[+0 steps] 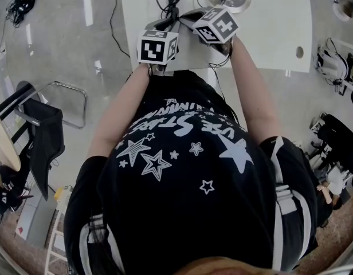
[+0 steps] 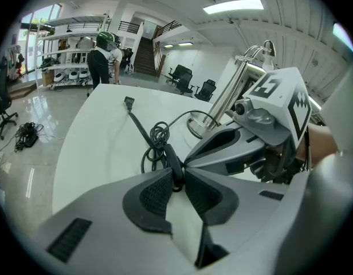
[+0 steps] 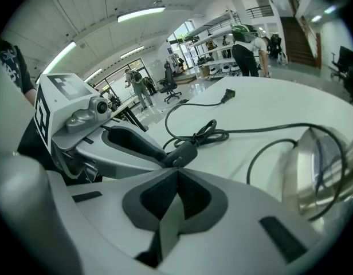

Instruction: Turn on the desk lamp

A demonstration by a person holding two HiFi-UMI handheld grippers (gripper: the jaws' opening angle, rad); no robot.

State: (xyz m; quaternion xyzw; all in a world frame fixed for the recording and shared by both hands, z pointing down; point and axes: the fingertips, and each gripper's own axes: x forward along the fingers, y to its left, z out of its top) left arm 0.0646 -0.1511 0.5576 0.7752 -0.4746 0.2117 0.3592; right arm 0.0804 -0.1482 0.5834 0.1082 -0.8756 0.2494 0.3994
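Observation:
The desk lamp's chrome base (image 2: 200,126) stands on the white table (image 1: 268,33), and its stem (image 2: 232,90) rises to the right. Its black cord (image 2: 143,132) lies in loops, with the plug (image 3: 228,94) loose on the tabletop. My left gripper (image 2: 177,177) is shut on the cord's black inline switch (image 2: 172,156), pinching its near end. My right gripper (image 3: 176,168) is shut with nothing between its pads. Its tip sits right against the same switch (image 3: 185,152). In the head view both marker cubes are close together at the table's near edge, and the jaws are hidden there.
The lamp's head (image 1: 345,4) hangs over the far right of the table. A black chair (image 1: 44,125) stands on the floor to the left, with cables (image 1: 20,3) beyond it. People (image 2: 102,56), shelves and office chairs (image 2: 185,76) are far behind the table.

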